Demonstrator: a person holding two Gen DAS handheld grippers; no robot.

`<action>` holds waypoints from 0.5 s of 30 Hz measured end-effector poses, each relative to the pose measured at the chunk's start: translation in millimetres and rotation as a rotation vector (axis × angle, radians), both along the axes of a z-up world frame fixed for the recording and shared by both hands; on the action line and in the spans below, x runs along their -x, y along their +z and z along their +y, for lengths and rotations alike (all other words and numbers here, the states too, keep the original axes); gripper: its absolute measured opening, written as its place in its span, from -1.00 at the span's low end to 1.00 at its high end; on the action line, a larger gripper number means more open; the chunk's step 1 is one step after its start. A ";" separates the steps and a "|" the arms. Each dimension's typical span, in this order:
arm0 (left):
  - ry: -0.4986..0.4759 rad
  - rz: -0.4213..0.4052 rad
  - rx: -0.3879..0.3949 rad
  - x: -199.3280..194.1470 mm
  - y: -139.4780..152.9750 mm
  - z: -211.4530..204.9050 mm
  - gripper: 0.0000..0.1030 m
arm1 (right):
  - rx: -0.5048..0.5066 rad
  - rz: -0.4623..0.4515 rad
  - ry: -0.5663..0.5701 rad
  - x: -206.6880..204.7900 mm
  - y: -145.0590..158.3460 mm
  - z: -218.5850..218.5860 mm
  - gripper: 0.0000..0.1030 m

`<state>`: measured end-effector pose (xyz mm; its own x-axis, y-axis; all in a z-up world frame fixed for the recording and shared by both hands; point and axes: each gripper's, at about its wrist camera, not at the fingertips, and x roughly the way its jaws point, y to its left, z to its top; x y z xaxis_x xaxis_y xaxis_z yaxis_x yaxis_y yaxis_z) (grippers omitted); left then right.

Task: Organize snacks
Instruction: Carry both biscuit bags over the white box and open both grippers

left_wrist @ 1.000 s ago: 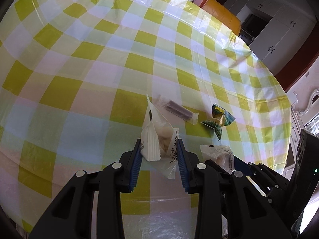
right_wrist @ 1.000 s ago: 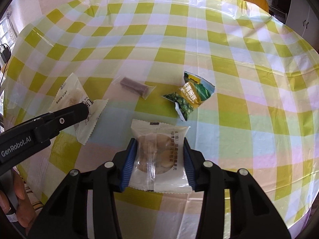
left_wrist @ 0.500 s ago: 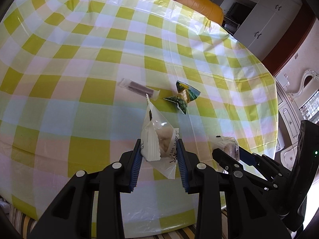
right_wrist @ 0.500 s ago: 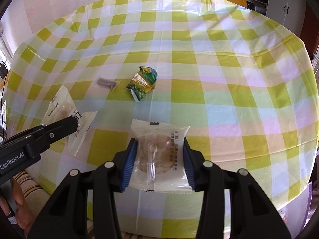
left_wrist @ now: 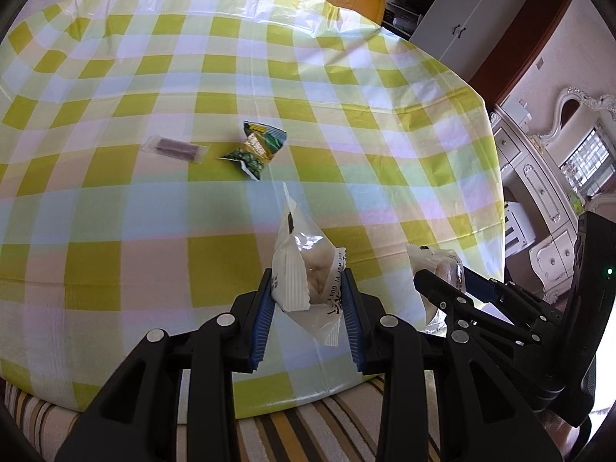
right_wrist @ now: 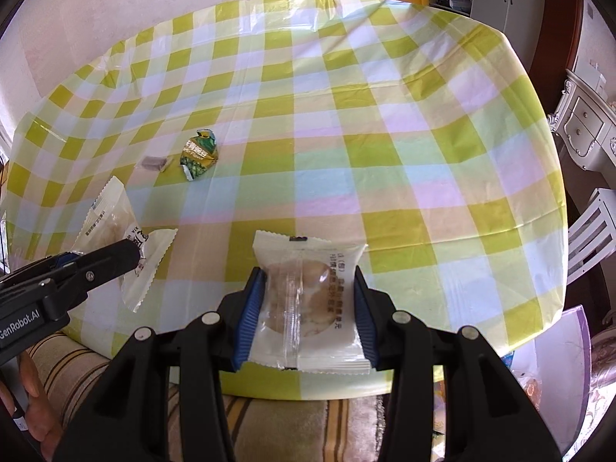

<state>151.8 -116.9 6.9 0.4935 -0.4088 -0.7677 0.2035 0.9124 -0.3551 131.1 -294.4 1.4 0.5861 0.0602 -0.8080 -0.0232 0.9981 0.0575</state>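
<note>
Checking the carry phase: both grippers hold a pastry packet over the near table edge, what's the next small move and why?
Probably keep carrying both packets off the near edge toward wherever they get stored; no bin is in view. The left gripper is clamped on a white pastry packet, the right gripper on another, both clear of the tablecloth. The green pea packet and brown bar remain there.

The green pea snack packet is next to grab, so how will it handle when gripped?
The green pea snack packet looks crumpled and puffy, so probably light and floppy. Its glossy film may slip between pads. Lying flat on the checked tablecloth, it shouldn't roll.
</note>
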 end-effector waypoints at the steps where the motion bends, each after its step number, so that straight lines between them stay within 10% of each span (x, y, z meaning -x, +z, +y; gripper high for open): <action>1: -0.012 0.002 0.000 1.5 0.0 -5.5 -0.37 | 0.000 -0.001 -0.008 2.8 0.0 -5.5 -0.14; 15: -0.228 0.035 0.002 22.6 -0.7 -94.1 -0.37 | 0.030 0.020 -0.171 33.4 -13.7 -82.1 -0.14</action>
<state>129.2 -211.0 6.2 0.3613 -0.5085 -0.7816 0.3918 0.8434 -0.3676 97.7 -376.5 -12.3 0.5696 -0.0630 -0.8195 0.1477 0.9887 0.0267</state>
